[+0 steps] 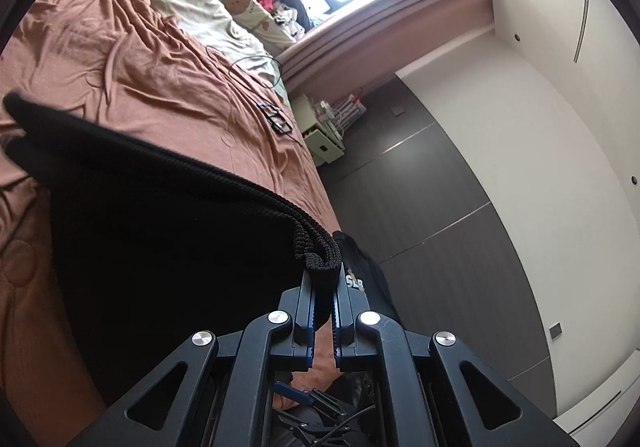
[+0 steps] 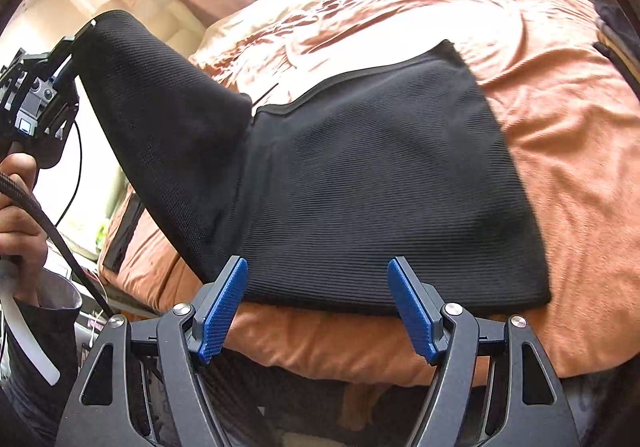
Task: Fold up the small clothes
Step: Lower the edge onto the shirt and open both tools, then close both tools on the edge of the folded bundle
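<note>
— So, what does your left gripper [image 1: 323, 279] have?
— Its jaws are clamped on a ribbed edge of the black garment [image 2: 360, 187], lifting that corner off the orange bedsheet [image 2: 560, 127].
— And your right gripper [image 2: 320, 311]?
— Its jaws are spread wide, empty, at the near hem; most of the garment lies flat on the bed.

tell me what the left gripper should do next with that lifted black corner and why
Probably carry it across and lay it onto the flat part. The left gripper is shut on a corner of the black garment, raised off the orange bedsheet, while the rest lies flat. The right gripper hangs open at the near hem, holding nothing.
</note>
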Demonstrator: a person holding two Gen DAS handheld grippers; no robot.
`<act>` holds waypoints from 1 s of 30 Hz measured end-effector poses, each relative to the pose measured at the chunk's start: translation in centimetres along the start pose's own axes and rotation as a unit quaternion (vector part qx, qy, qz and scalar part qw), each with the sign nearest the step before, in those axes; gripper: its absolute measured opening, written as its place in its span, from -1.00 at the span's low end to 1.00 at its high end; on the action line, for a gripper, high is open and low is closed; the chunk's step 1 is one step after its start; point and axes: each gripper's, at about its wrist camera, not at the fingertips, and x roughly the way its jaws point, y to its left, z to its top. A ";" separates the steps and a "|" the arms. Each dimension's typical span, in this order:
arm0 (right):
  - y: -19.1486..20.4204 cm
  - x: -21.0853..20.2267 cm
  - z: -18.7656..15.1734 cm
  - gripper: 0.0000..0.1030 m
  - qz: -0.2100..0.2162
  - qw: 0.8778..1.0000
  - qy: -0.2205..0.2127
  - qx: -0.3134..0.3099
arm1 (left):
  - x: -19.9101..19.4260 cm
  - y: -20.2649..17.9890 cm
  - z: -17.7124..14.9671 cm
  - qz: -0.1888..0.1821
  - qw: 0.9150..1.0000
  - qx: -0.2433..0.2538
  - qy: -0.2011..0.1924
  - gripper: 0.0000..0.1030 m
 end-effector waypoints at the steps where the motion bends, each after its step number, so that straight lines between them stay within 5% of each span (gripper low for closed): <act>1: -0.5 -0.4 -0.1 0.38 -0.001 1.000 -0.002 0.005 | 1.1 -0.2 -0.2 -0.001 1.000 0.001 0.007 -0.89; 7: -3.3 -2.7 -1.1 0.38 -0.013 0.999 -0.012 0.033 | 8.0 -0.8 -2.5 0.006 0.997 0.007 0.078 -0.86; 12: -5.4 -3.5 -1.9 0.38 -0.014 0.998 -0.007 0.053 | 12.5 -0.5 -5.3 0.016 0.990 0.006 0.143 0.27; 13: -5.6 -3.6 -2.0 0.38 -0.014 0.998 -0.007 0.055 | 12.6 -0.5 -5.6 0.022 0.989 0.011 0.147 0.33; 30: -6.4 -2.8 1.3 0.38 -0.034 0.999 0.010 0.013 | 6.4 6.5 -6.6 0.187 0.973 0.033 0.130 0.35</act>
